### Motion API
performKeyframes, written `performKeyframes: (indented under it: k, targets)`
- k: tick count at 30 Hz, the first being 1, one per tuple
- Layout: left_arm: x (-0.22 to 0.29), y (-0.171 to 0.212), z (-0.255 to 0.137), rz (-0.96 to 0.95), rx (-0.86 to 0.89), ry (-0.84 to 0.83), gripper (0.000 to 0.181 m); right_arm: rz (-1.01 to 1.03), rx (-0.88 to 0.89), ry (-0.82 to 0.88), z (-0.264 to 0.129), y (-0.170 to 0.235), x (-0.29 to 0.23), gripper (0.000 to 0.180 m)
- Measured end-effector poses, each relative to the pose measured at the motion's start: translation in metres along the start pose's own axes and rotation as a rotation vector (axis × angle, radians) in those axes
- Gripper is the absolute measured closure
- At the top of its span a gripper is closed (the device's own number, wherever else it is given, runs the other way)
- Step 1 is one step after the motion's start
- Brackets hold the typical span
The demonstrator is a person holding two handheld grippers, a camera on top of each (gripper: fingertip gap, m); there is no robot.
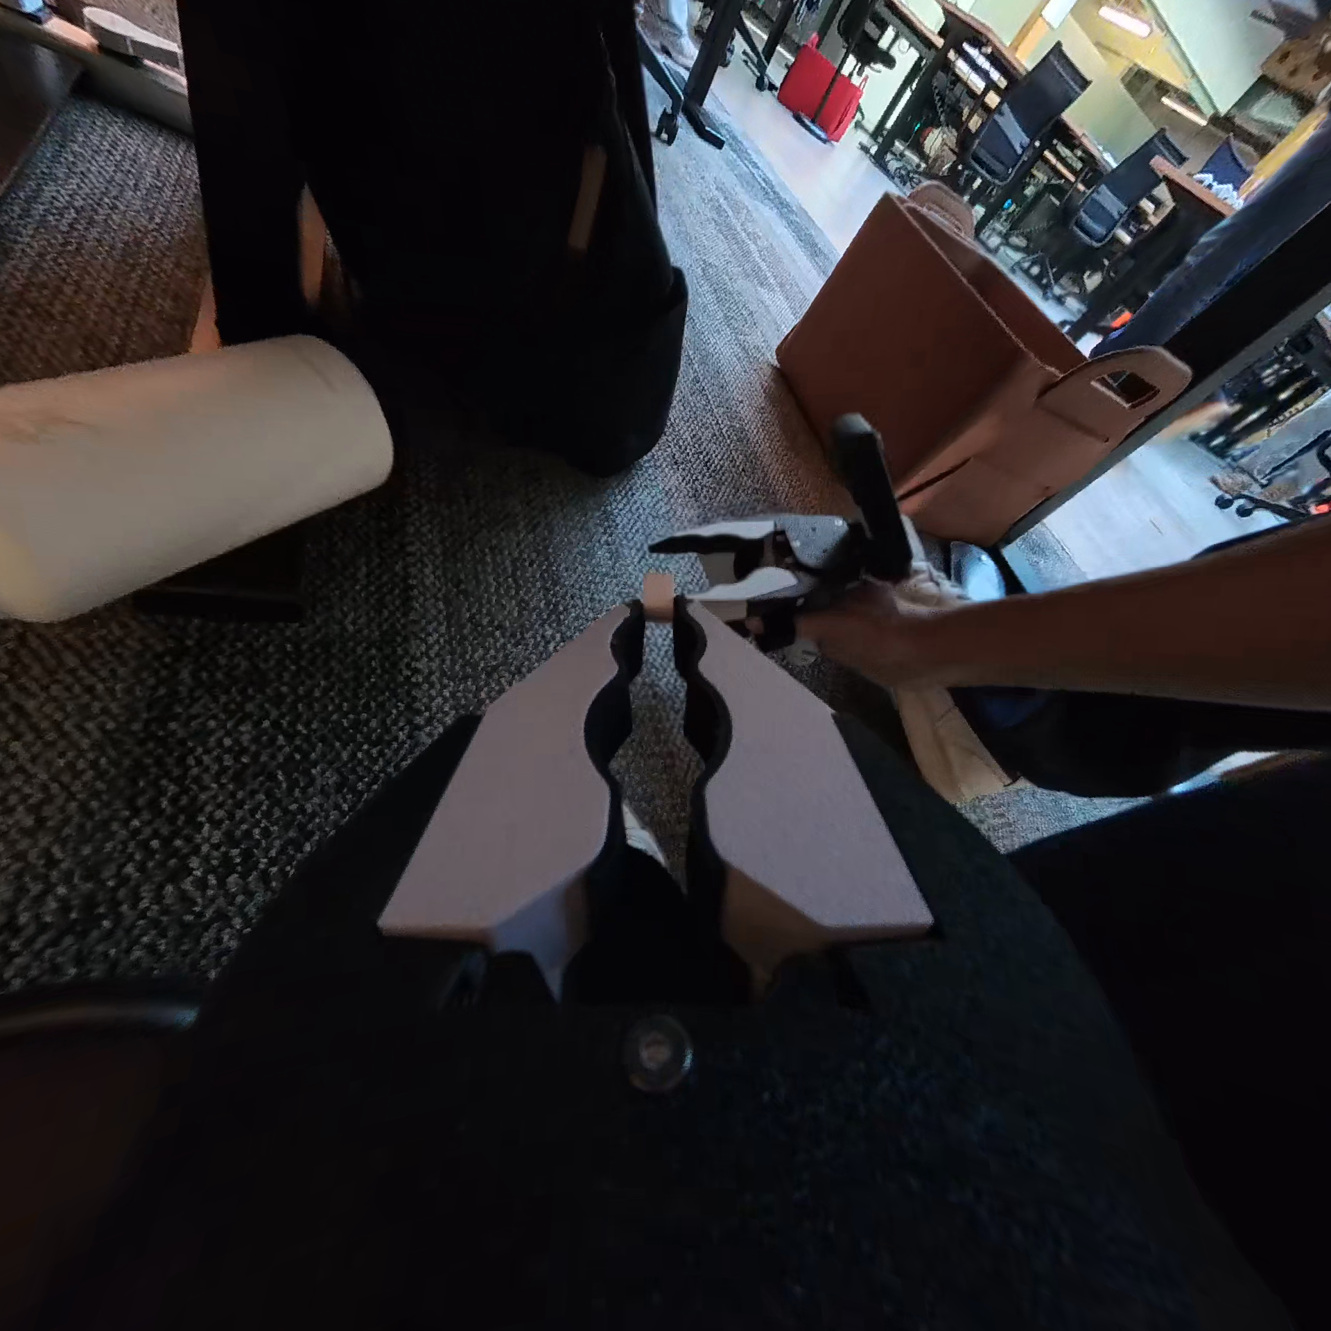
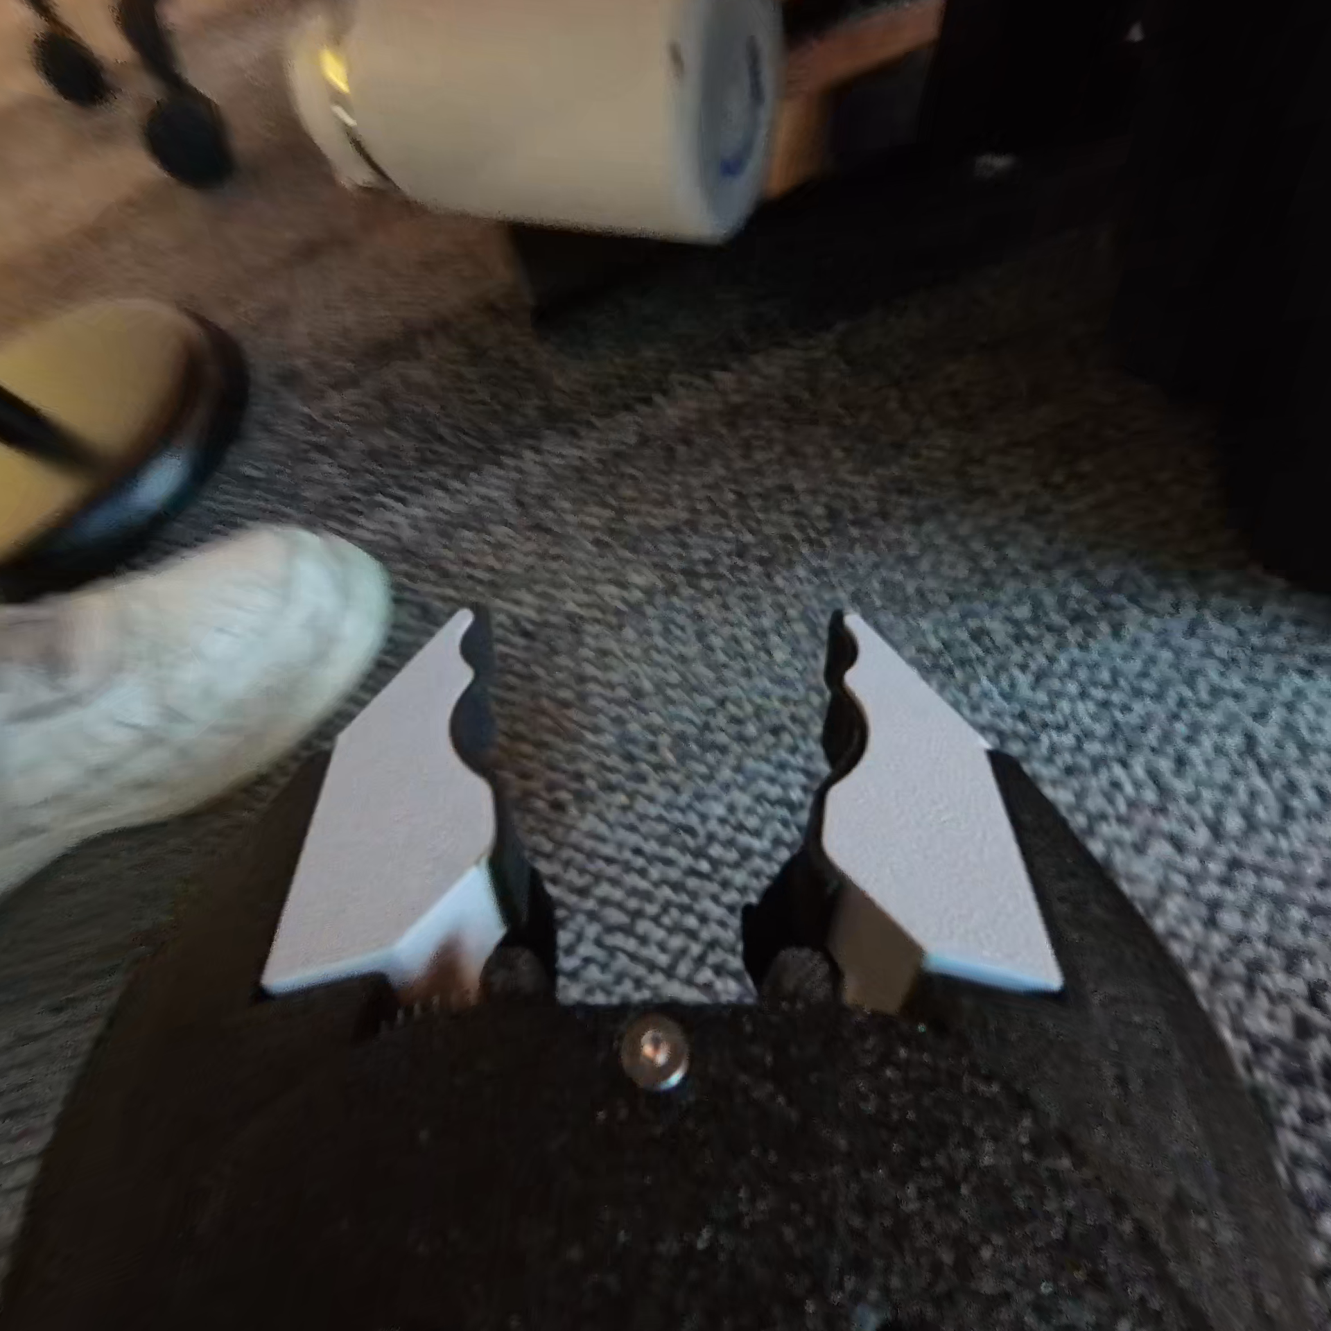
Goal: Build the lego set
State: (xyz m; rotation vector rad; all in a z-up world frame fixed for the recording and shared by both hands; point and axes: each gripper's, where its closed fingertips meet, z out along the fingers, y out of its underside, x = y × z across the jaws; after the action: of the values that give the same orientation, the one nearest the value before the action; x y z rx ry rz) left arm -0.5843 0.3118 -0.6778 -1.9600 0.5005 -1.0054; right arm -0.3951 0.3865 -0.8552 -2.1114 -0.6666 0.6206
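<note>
My left gripper [image 1: 657,612] is shut on a small tan lego piece [image 1: 659,592], pinched at the very fingertips and held above grey carpet [image 1: 432,576]. My right gripper [image 1: 677,572] shows just beyond it to the right, held by a person's hand [image 1: 864,634], with its jaws apart close to the piece. In the right wrist view, which is blurred, my right gripper [image 2: 652,619] is open and empty over the carpet [image 2: 720,468]. The tan piece does not show in that view.
A white roll [image 1: 180,468] lies at the left and also shows in the right wrist view [image 2: 533,108]. A black bag [image 1: 446,216] stands behind, with a brown cardboard box [image 1: 936,374] at the right. A socked foot [image 2: 158,684] and a sandal [image 2: 122,446] are at the left. The grippers' ends are close to 25 cm from one another.
</note>
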Motion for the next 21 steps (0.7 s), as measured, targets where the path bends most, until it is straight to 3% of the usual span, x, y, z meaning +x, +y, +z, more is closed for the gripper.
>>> performKeyframes:
  k: [4,7,14,15,17,18,21]
  targets:
    - [0.002,0.01,0.005,-0.006,0.001,0.028,0.176,-0.079,-0.147,0.218,0.012,0.07,0.019,0.08]
    - [0.004,0.014,0.009,0.006,0.001,0.04,0.176,-0.127,-0.131,0.299,0.008,0.067,0.022,0.074]
    - [0.011,0.013,0.022,0.029,0.008,0.07,0.176,-0.041,-0.142,0.27,0.008,0.071,0.018,0.074]
    - [0.011,0.014,0.022,0.033,0.007,0.072,0.176,-0.056,-0.148,0.244,0.009,0.072,0.015,0.068]
    - [0.011,0.013,0.022,0.024,0.014,0.077,0.176,-0.115,-0.188,0.141,0.012,0.08,-0.004,0.034]
    - [0.009,0.013,0.021,0.012,0.019,0.077,0.176,-0.151,-0.214,0.144,0.014,0.085,-0.007,0.027]
    - [0.006,0.013,0.022,-0.035,0.036,0.079,0.176,-0.148,-0.209,0.143,0.016,0.085,-0.009,0.031]
